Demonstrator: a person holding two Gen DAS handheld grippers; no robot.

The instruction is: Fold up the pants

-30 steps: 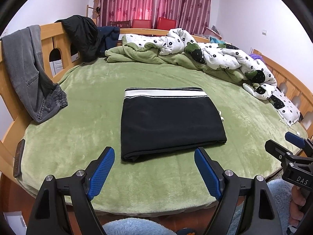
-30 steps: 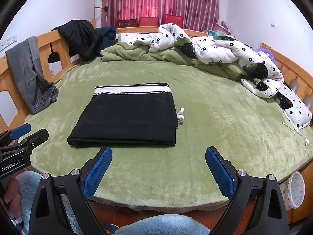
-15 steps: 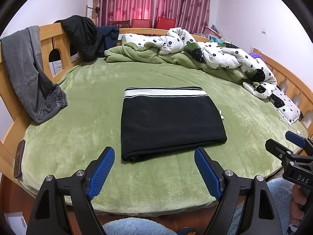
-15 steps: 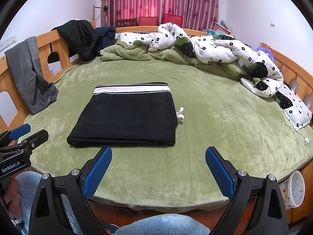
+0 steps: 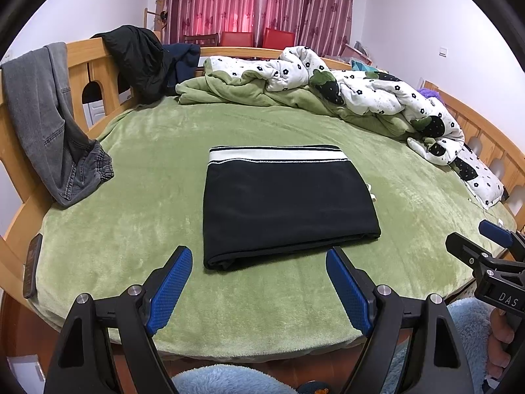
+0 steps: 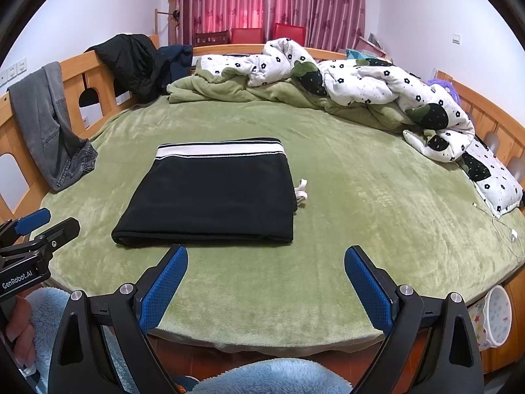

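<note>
Black pants [image 5: 285,203] with a white striped waistband lie folded into a flat rectangle on the green bed blanket [image 5: 137,216]; they also show in the right wrist view [image 6: 213,197], with a white drawstring [image 6: 301,192] sticking out at their right edge. My left gripper [image 5: 259,287] is open and empty, hovering just short of the pants' near edge. My right gripper [image 6: 265,290] is open and empty, near the bed's front edge, right of the pants.
Grey jeans [image 5: 49,124] hang over the wooden bed rail at left. A black jacket [image 5: 137,55] drapes the rail further back. A crumpled flowered quilt [image 5: 361,95] fills the back and right. A phone [image 5: 31,266] lies on the left rail. A charging cable [image 6: 502,226] lies at right.
</note>
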